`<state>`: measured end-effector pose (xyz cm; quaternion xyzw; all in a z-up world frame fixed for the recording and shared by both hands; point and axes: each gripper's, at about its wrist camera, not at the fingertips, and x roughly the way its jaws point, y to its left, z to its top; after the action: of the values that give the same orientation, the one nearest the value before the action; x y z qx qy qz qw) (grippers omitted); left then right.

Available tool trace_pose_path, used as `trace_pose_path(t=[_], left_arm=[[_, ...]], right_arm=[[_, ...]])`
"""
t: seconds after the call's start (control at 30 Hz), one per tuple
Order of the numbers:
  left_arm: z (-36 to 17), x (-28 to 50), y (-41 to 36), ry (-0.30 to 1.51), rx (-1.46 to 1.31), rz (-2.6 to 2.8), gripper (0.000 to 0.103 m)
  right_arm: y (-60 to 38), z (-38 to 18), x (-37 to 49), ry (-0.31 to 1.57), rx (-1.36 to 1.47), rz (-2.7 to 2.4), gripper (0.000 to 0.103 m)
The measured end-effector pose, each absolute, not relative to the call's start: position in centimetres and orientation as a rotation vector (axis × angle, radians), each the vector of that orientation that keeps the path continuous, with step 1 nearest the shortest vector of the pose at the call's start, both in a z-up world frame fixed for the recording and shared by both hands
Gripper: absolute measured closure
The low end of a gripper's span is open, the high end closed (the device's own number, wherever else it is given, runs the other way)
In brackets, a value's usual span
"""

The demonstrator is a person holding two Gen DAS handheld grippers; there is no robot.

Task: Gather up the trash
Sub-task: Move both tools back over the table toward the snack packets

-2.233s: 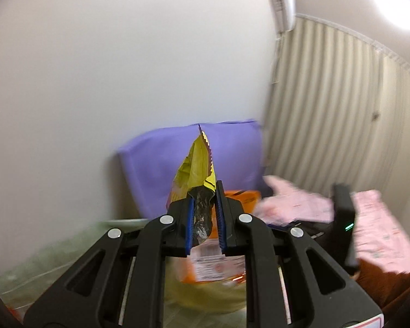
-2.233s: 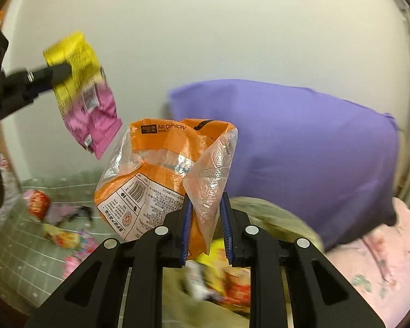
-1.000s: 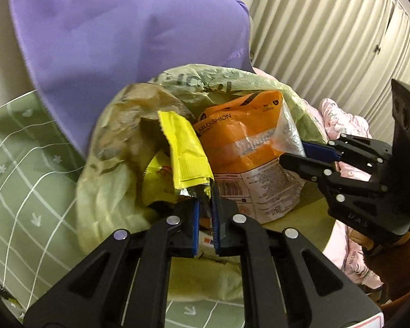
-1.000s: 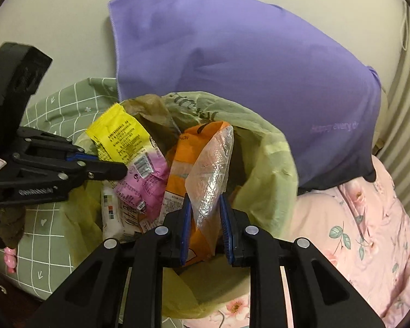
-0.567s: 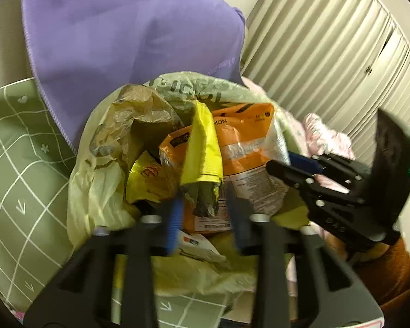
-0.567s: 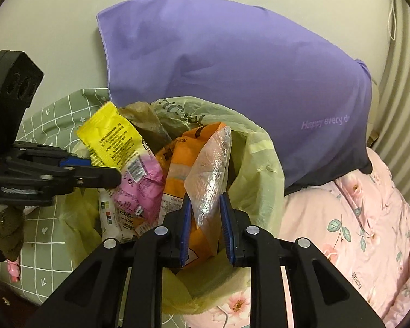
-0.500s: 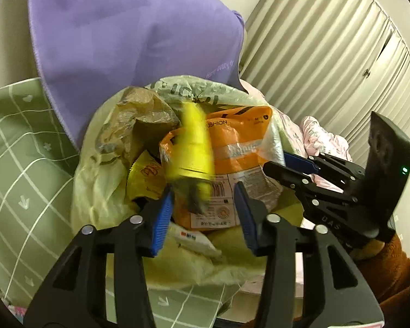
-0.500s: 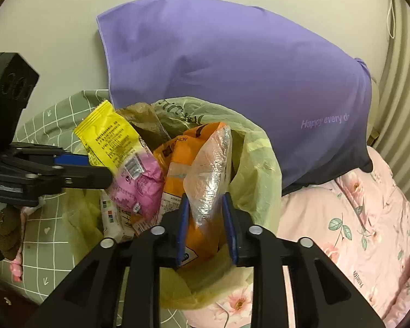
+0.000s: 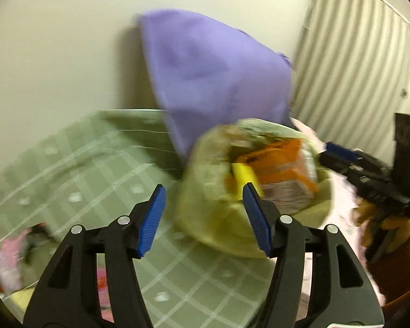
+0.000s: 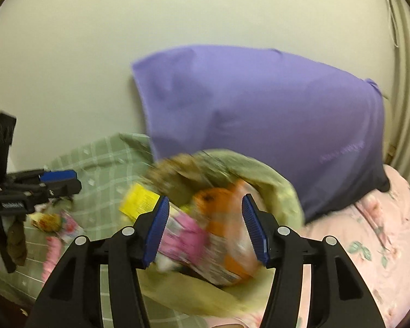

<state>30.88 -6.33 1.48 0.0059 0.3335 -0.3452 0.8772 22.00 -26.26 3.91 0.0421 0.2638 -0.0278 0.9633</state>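
Observation:
A yellow-green trash bag [image 9: 202, 199] [image 10: 276, 188] lies open on the bed. Inside it are an orange plastic bag [image 9: 284, 161] [image 10: 218, 199] and a yellow and pink snack wrapper [image 9: 244, 176] [image 10: 139, 203]. My left gripper [image 9: 203, 218] is drawn back to the bag's left; its jaws are opening and nothing is between them. My right gripper [image 10: 205, 227] hovers above the bag's mouth with its jaws opening. The orange bag shows between its fingers, but the pads do not press on it. Each gripper appears in the other's view, the right gripper [image 9: 341, 153] and the left gripper [image 10: 60, 180].
A purple pillow [image 9: 218, 82] [image 10: 259, 109] leans on the wall behind the bag. Loose wrappers [image 10: 49, 221] [image 9: 5, 259] lie on the green checked blanket [image 9: 95, 164]. A pink floral blanket [image 10: 382, 232] is on the right, with a curtain behind it.
Both grippers opened and let go: the yellow wrapper and the orange bag now lie in the trash bag. The left gripper pulled back and swung left; the right one rose a little.

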Motion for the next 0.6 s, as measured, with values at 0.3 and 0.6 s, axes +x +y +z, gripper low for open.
trace_pose_path(t=[0.3,0.6], left_arm=[[-1.2,30.4,6.8,0.670,-0.072,-0.245,0.047],[-4.8,28.2,20.8,0.673,-0.242,0.198,0.047]], right_arm=[[-20.9,3.1,26.0,0.569,0.081,0.170,0.046],[-15.0,1.1,28.5,0.623,0.065,0.377,0.040]])
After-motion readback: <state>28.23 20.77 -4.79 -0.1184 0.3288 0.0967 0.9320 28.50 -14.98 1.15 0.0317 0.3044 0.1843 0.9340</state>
